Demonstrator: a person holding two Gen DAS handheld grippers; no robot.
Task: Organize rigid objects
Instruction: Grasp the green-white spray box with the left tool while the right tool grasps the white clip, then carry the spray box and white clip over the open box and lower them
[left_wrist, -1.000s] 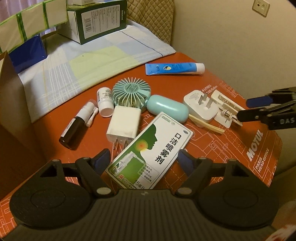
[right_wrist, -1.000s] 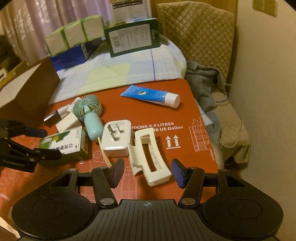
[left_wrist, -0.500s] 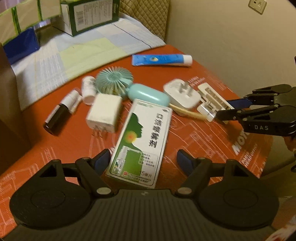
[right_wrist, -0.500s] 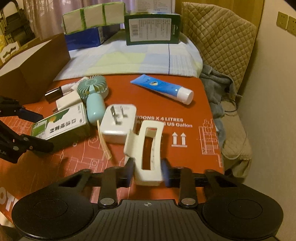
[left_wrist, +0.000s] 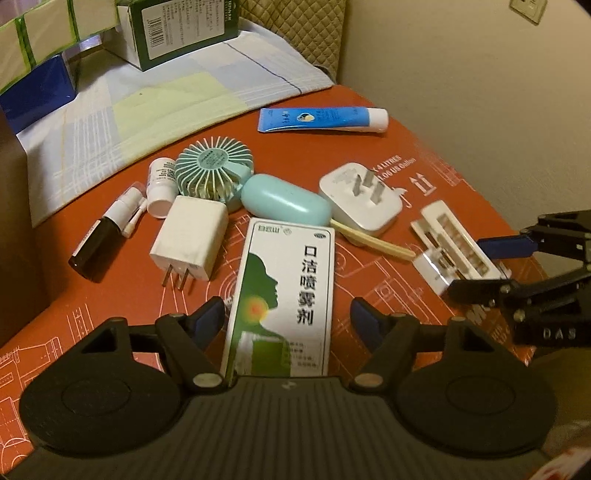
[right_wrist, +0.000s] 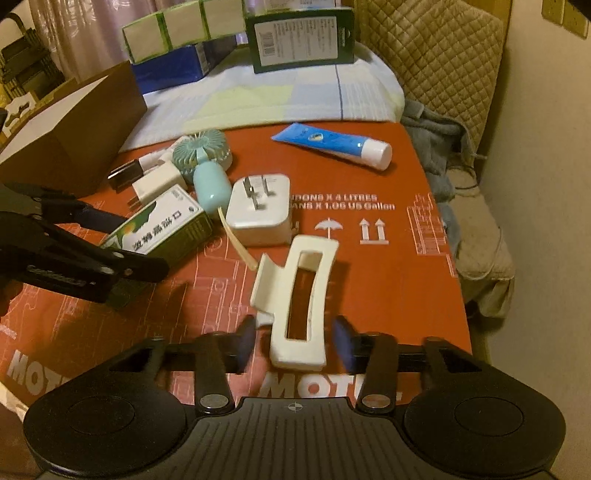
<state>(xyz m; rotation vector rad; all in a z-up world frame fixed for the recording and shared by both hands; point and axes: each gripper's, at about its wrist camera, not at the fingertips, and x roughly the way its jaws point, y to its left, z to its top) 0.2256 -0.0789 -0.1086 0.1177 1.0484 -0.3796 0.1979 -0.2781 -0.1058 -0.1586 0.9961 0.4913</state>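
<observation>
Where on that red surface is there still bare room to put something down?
Bare patches: the strip between the blue tube and the big white plug, running to the right edge, and the red surface right of the hair clip. Crowded: the left cluster of fan, charger, bottles and spray box.

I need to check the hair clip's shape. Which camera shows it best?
The right wrist view: the hair clip lies whole and close. The left wrist view shows it small, partly behind the right gripper.
</observation>
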